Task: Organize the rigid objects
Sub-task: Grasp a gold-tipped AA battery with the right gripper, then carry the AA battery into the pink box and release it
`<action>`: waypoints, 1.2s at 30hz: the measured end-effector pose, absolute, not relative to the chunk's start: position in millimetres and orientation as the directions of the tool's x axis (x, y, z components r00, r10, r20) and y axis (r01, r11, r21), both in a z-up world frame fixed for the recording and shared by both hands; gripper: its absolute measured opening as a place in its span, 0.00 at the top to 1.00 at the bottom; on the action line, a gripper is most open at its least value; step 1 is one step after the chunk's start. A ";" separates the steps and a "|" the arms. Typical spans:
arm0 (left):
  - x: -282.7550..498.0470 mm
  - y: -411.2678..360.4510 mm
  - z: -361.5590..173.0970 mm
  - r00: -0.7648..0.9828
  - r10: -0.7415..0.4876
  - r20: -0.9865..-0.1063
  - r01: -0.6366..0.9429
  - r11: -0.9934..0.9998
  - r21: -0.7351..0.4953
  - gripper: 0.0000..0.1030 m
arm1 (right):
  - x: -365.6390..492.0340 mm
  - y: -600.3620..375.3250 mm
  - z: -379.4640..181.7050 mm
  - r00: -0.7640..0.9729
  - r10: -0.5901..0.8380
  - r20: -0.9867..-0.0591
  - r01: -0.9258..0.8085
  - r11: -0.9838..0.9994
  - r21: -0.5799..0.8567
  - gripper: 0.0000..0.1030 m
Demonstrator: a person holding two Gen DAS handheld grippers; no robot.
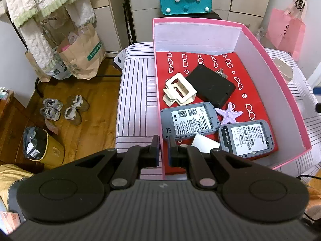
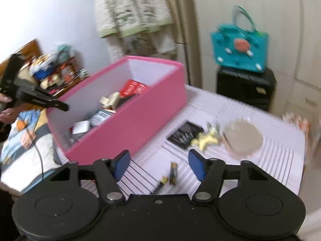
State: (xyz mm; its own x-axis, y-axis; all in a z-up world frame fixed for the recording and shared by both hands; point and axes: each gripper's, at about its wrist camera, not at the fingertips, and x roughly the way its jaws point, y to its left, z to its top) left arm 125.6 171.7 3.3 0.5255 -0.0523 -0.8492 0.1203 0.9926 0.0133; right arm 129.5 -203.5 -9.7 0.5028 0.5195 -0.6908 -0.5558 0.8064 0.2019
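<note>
Centrally, the left gripper (image 1: 163, 150) has its fingers (image 1: 155, 148) drawn narrow on the near wall of the pink box (image 1: 260, 44), one finger outside the wall and one inside. Inside the box, on a red liner printed with white spectacles, lie two grey devices with white labels (image 1: 188, 120) (image 1: 245, 137), a white block (image 1: 204, 145) between them, a lilac starfish (image 1: 228, 114), a black rectangular case (image 1: 210, 85) and a cream hair claw (image 1: 179, 90) that overlaps the case's left edge. The box rests on a striped cloth (image 1: 136, 84) covering the worktop.

The right gripper (image 2: 158, 165) has its blue-padded fingers (image 2: 121, 163) standing wide with nothing between them, above the striped cloth just beside the box's outer wall. Small dark and yellow cylindrical items (image 2: 170, 175) lie on the cloth directly beneath the gap; their kind cannot be told through blur. Farther out lie a black patterned card (image 2: 184, 134), a yellow object (image 2: 206, 138) touching it, and a round translucent lid (image 2: 242, 136). Beyond stand a teal felt bag (image 2: 240, 48) on a black suitcase (image 2: 244, 88). A person's hand (image 2: 6, 108) with the left gripper shows at that view's left edge.
</note>
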 end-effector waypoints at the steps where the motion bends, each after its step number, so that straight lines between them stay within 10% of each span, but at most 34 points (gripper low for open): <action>1: 125.6 171.2 3.3 0.525 -0.049 -0.849 0.121 0.993 0.017 0.94 | 125.7 -203.7 -17.7 0.521 0.505 -0.689 -0.540 0.819 0.192 0.41; 19: 127.1 162.1 5.1 0.535 -0.021 -0.845 0.176 0.981 0.087 0.94 | 89.7 -167.6 -81.6 0.624 0.429 -0.654 -0.450 0.881 0.149 0.55; 24: 127.5 167.7 5.1 0.535 -0.046 -0.844 0.176 0.983 0.058 0.94 | 89.7 -161.1 -86.3 0.661 0.341 -0.669 -0.404 0.912 0.066 0.87; 36: 125.9 172.4 4.6 0.541 -0.074 -0.837 0.195 0.980 0.039 0.94 | 91.0 -165.5 -67.4 0.650 0.362 -0.668 -0.386 0.915 0.120 0.88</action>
